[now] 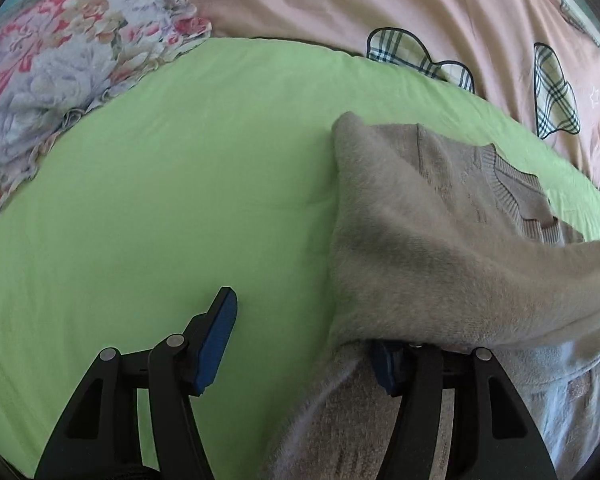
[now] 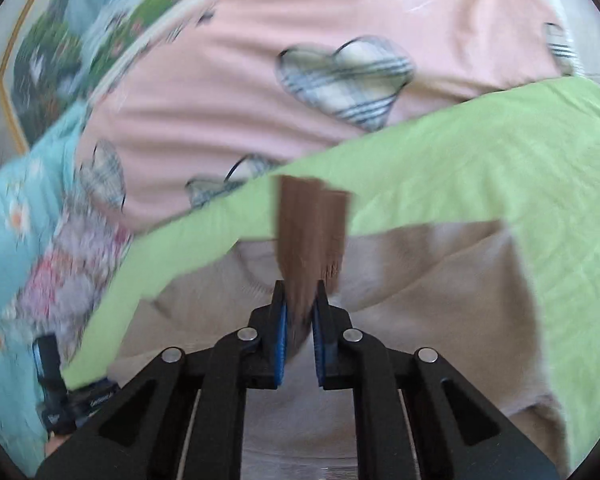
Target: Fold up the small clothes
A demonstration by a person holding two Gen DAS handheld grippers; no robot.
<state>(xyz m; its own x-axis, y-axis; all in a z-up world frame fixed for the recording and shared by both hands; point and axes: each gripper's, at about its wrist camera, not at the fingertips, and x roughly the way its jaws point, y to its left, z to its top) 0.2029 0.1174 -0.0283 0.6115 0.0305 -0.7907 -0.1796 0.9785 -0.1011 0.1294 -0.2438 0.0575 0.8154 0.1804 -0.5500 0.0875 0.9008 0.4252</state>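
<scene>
The right tool (image 2: 300, 300) is clamped on the brown ribbed edge of the beige sweater (image 1: 440, 240); the left tool (image 1: 306, 338) stands open, empty. The sweater lies at 3 o'clock on the green sheet (image 1: 180, 184). The person should carry the edge across evenly, without bunching.
</scene>
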